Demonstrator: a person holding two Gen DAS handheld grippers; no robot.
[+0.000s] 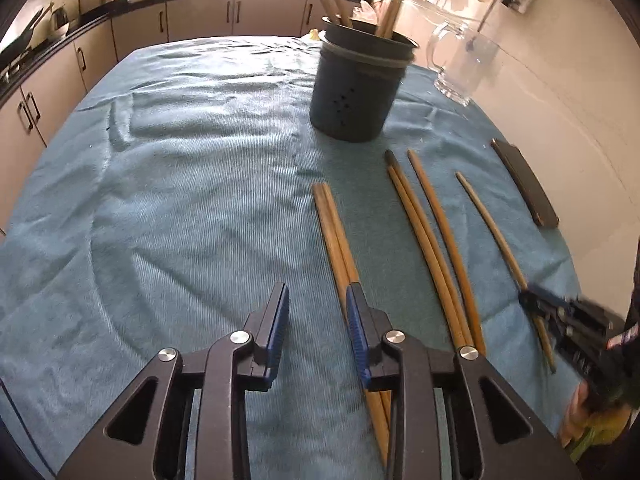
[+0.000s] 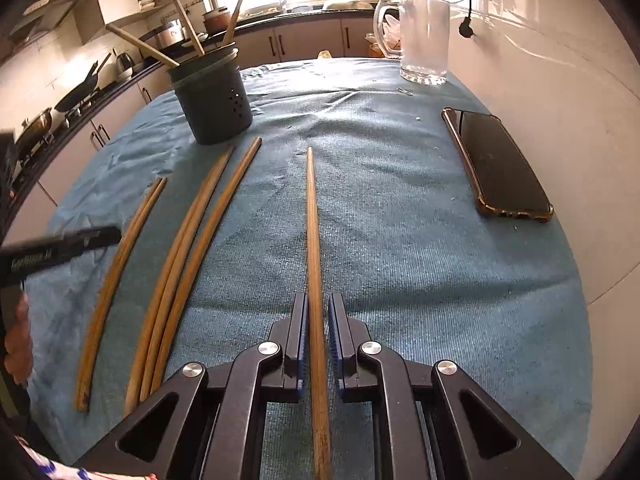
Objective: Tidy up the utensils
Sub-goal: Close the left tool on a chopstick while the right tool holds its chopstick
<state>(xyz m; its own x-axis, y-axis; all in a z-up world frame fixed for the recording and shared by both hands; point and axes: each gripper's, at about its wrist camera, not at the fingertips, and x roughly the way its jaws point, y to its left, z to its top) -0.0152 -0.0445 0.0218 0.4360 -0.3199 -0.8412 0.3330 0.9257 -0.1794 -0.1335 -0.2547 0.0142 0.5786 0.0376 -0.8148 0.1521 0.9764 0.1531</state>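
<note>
Several wooden chopsticks lie on the blue cloth [image 1: 180,168]. A dark holder [image 1: 358,84] with chopsticks standing in it is at the back; it also shows in the right wrist view [image 2: 214,100]. My left gripper [image 1: 318,304] is open and empty, its right finger over a pair of chopsticks [image 1: 334,236]. My right gripper [image 2: 318,312] straddles a single chopstick [image 2: 313,220], its jaws narrowly open with small gaps on both sides. It shows in the left wrist view [image 1: 560,316] at the far right. Three more chopsticks [image 2: 188,248] lie left of it.
A black phone [image 2: 498,164] lies on the cloth at the right. A glass pitcher [image 2: 420,36] stands at the back right near the wall. Kitchen counters with pots run behind and left of the table.
</note>
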